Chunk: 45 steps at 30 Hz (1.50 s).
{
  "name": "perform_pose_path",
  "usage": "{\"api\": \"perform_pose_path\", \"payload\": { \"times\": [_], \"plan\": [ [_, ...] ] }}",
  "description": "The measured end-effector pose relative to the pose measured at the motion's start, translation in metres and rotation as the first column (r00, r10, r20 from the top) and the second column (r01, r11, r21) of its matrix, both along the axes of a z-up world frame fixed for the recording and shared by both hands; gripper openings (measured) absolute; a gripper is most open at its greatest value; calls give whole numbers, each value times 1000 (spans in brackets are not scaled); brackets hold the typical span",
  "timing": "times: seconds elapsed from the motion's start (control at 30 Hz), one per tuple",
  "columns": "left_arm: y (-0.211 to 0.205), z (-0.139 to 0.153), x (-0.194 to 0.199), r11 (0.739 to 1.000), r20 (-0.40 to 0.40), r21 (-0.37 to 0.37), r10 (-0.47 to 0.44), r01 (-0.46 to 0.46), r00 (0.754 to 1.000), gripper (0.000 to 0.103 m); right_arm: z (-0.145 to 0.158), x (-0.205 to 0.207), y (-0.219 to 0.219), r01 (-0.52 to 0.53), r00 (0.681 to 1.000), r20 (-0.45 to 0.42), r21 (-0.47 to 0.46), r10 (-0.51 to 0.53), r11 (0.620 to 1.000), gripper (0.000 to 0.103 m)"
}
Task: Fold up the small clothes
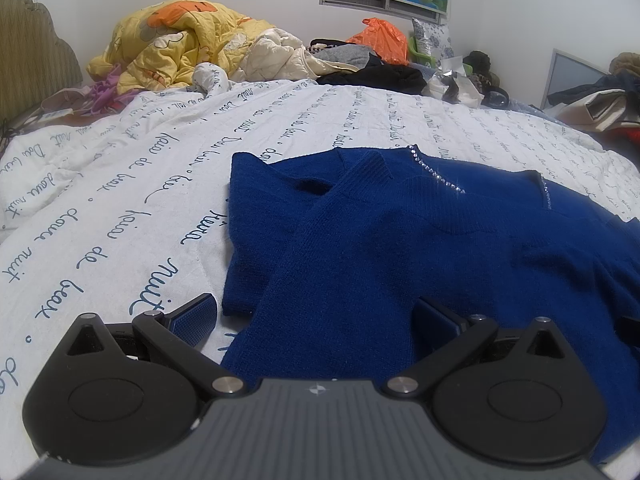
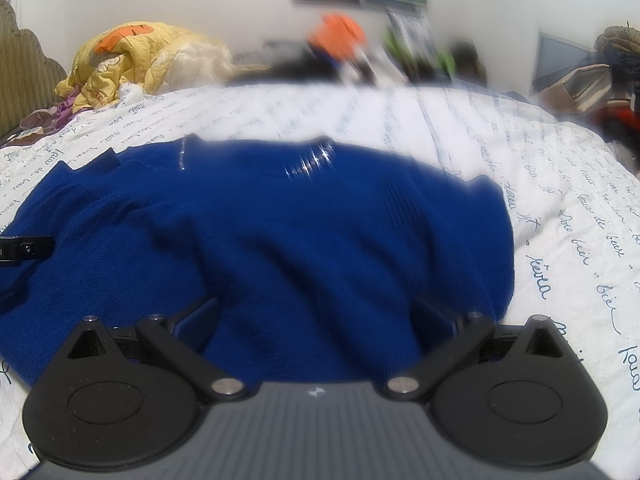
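Our left gripper [image 1: 316,316] has its jaws spread wide and holds nothing; one blue sweater [image 1: 420,248] lies just ahead, its lower left edge between the fingers, one sleeve folded across the chest. Our right gripper [image 2: 316,316] is equally wide apart and empty, low over the sweater's [image 2: 260,232] middle, though this view is blurred. Rhinestones trim the neckline [image 1: 440,174]. Beyond and to either side, the white script-printed bedspread [image 1: 120,208] lies bare. Farthest off we see one yellow quilt [image 1: 168,44] heaped and one orange bag [image 1: 380,40].
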<state>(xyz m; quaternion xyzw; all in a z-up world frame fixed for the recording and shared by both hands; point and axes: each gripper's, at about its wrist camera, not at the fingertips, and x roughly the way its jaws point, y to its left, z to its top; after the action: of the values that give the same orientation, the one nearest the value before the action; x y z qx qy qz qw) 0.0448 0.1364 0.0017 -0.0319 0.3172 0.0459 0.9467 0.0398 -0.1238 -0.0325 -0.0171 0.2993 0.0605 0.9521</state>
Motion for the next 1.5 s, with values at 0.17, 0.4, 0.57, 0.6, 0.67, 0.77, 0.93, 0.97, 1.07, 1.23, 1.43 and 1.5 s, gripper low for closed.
{"api": "perform_pose_path", "payload": {
  "times": [0.17, 0.4, 0.57, 0.6, 0.67, 0.77, 0.93, 0.97, 1.07, 1.23, 1.43, 1.5],
  "plan": [
    [0, 0, 0, 1000, 0, 0, 0, 0, 1000, 103, 0, 0, 0, 0, 1000, 0, 0, 0, 1000, 103],
    [0, 0, 0, 1000, 0, 0, 0, 0, 1000, 103, 0, 0, 0, 0, 1000, 0, 0, 0, 1000, 103],
    [0, 0, 0, 1000, 0, 0, 0, 0, 1000, 103, 0, 0, 0, 0, 1000, 0, 0, 0, 1000, 103],
    [0, 0, 0, 1000, 0, 0, 0, 0, 1000, 103, 0, 0, 0, 0, 1000, 0, 0, 0, 1000, 103],
    [0, 0, 0, 1000, 0, 0, 0, 0, 1000, 103, 0, 1, 0, 0, 1000, 0, 0, 0, 1000, 103],
    [0, 0, 0, 1000, 0, 0, 0, 0, 1000, 103, 0, 0, 0, 0, 1000, 0, -1, 0, 1000, 103],
    [2, 3, 0, 1000, -3, -10, -26, 26, 1000, 103, 0, 1, 0, 1, 1000, 2, -4, -1, 1000, 103],
    [5, 5, -1, 999, -2, -15, -45, 45, 999, 103, 0, 0, 1, 4, 1000, 4, -10, -4, 1000, 103],
    [18, 15, -1, 999, 12, 14, -48, 48, 999, 103, 5, -7, 8, 21, 1000, 5, -26, -21, 999, 103],
    [64, 37, 19, 994, -5, -106, -16, 15, 1000, 103, 23, -29, 51, -119, 991, 53, -65, 123, 991, 103],
    [102, 33, 63, 937, -123, -335, -145, 97, 982, 103, 31, -58, 126, -322, 935, 81, -211, 345, 923, 103],
    [108, 27, 76, 910, -152, -401, -179, 105, 972, 103, 28, -64, 146, -386, 909, 64, -236, 411, 892, 103]
  ]
}}
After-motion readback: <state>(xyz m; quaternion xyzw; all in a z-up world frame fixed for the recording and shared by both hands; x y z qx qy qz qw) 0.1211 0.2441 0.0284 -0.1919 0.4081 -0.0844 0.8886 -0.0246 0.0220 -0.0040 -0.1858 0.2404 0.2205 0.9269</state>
